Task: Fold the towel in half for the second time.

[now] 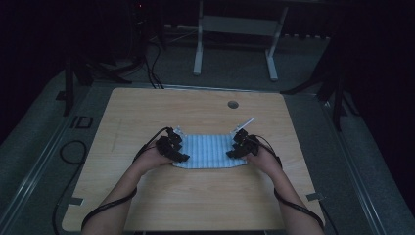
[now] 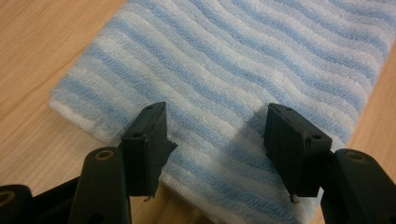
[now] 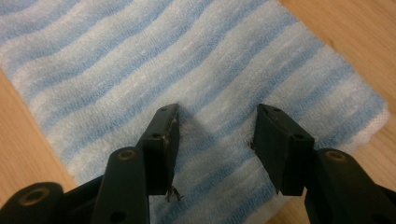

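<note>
Partly, tools [image 1: 183,157] cover towel [image 1: 209,151] ends.

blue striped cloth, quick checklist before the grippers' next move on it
1. Cloth lies flat on the table, folded to a rectangle: ok.
2. Left gripper over the cloth's left end, jaws apart with the cloth below them: ok.
3. Right gripper over the right end, jaws apart: ok.
4. Either gripper pinching cloth: not ok, nothing clamped between the pads.
5. Pads touching the cloth surface: cannot tell.
6. Both grippers level with each other at opposite ends in the high view: ok.
</note>
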A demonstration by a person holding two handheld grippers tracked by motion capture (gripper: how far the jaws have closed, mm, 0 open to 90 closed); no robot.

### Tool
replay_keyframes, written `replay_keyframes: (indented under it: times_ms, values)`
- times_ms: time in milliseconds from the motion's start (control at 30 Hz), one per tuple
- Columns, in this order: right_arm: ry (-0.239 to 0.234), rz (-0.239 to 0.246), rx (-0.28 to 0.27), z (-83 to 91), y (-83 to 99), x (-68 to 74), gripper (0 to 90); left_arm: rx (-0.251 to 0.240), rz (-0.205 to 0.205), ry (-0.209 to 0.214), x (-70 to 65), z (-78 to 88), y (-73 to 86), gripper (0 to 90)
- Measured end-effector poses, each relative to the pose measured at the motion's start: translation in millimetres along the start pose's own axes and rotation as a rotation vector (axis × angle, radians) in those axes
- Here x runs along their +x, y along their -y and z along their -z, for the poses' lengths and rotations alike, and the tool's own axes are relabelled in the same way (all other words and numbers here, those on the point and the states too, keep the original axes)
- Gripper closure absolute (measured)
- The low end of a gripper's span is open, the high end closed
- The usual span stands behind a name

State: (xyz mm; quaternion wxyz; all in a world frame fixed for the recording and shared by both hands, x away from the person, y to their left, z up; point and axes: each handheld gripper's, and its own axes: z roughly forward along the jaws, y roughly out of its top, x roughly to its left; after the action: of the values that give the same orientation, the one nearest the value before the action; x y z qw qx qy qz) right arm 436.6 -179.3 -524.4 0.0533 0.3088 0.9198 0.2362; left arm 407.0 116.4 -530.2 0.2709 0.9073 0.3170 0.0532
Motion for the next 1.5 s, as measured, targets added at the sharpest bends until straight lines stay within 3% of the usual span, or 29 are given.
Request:
replay_keyframes:
  times_ms: [133,200,333,433,567,667,767,800,867,1067,1167,1300,1500]
  values:
    - [-0.005,-0.004,0.0,-1.2,-2.9,-1.7,49.1,-0.002,0.013,-0.001,1.8,0.9,0.2,39.8]
    - [0.002,0.003,0.001,-1.0,-3.5,-0.1,48.2,-0.01,0.038,-0.004,0.4,2.4,-1.1,39.8]
    - [-0.008,0.008,-0.012,5.3,-4.4,1.8,42.4,-0.009,0.027,-0.016,-3.6,6.9,-3.7,38.2]
    - [-0.011,0.013,-0.023,10.7,-5.6,5.6,39.0,-0.041,0.047,-0.015,-3.4,12.3,-3.0,38.0]
    - [-0.027,0.006,-0.069,19.3,-5.4,10.4,31.3,-0.092,0.086,0.002,-5.8,19.3,2.0,34.8]
    - [-0.024,-0.03,-0.128,25.3,-2.4,10.9,20.5,-0.084,0.082,-0.001,-9.7,20.1,7.5,26.9]
    - [-0.036,-0.037,-0.147,27.5,0.7,10.3,13.4,-0.084,0.086,-0.004,-11.3,20.0,9.5,23.0]
    - [-0.023,-0.034,-0.159,27.7,4.8,11.6,13.7,-0.107,0.109,-0.047,-15.2,19.4,13.8,17.5]
    - [-0.021,-0.025,-0.168,26.4,8.1,12.3,13.5,-0.119,0.115,-0.073,-17.2,19.6,15.3,14.4]
    - [-0.017,-0.004,-0.234,25.5,17.7,14.8,13.7,-0.174,0.09,-0.119,-25.6,24.5,16.8,12.0]
    - [-0.002,0.012,-0.242,24.3,21.4,16.5,13.7,-0.208,0.084,-0.105,-29.2,26.2,18.3,12.0]
    - [0.024,0.013,-0.281,24.6,29.8,17.5,13.7,-0.214,0.076,-0.098,-32.1,24.5,22.5,11.9]
    - [0.047,0.001,-0.293,29.7,43.2,11.7,13.8,-0.223,0.094,-0.105,-31.6,24.2,35.2,8.9]
